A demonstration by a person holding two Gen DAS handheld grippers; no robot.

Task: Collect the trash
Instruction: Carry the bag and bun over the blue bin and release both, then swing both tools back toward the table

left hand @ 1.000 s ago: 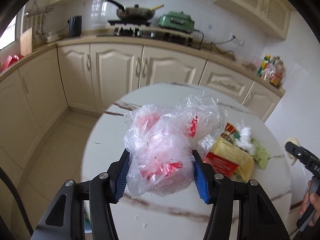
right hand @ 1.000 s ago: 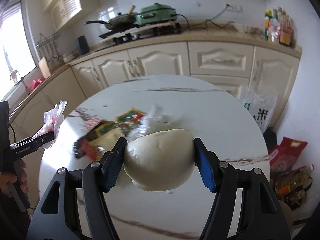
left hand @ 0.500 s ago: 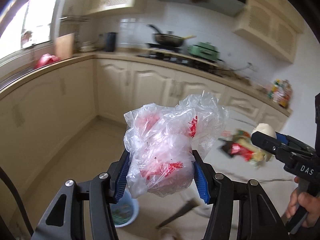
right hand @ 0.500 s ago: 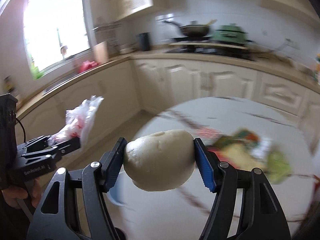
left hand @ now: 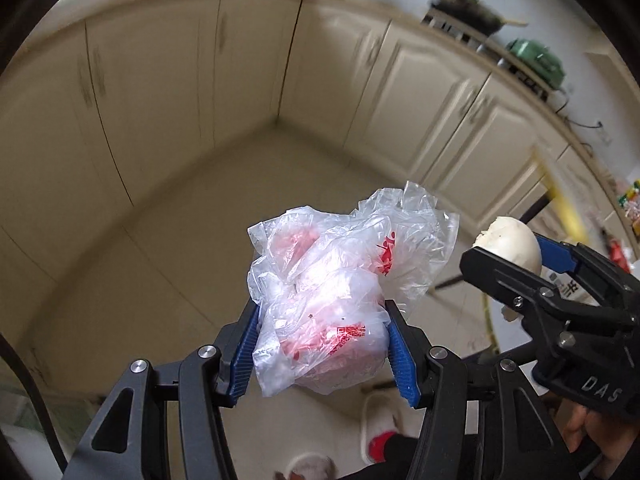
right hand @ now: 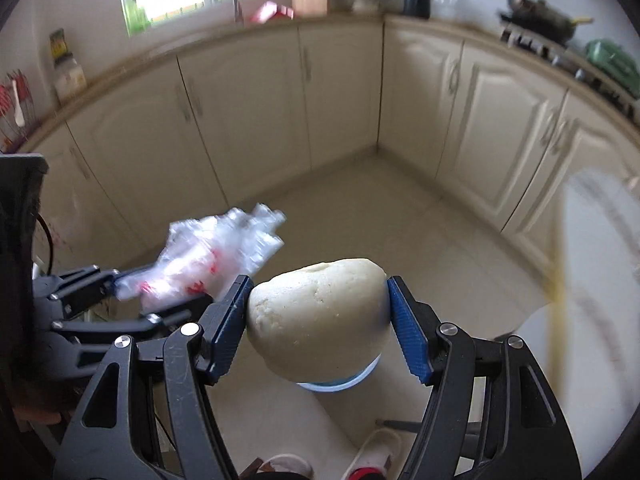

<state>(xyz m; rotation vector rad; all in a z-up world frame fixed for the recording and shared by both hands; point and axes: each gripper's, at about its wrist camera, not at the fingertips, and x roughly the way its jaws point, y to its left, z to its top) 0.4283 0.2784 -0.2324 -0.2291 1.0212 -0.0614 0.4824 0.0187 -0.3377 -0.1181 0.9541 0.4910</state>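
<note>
A crumpled plastic bag [left hand: 320, 316] is clamped by the left gripper [left hand: 322, 354]; a white bun [right hand: 318, 320] is gripped by the right gripper [right hand: 318, 330].

Home kitchen: cream cabinets [right hand: 248, 116], stovetop pan [right hand: 540, 20]

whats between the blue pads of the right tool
A pale round steamed bun, pressed on both sides by the right tool; the right wrist view shows it, with a blue bin rim just beneath.
</note>
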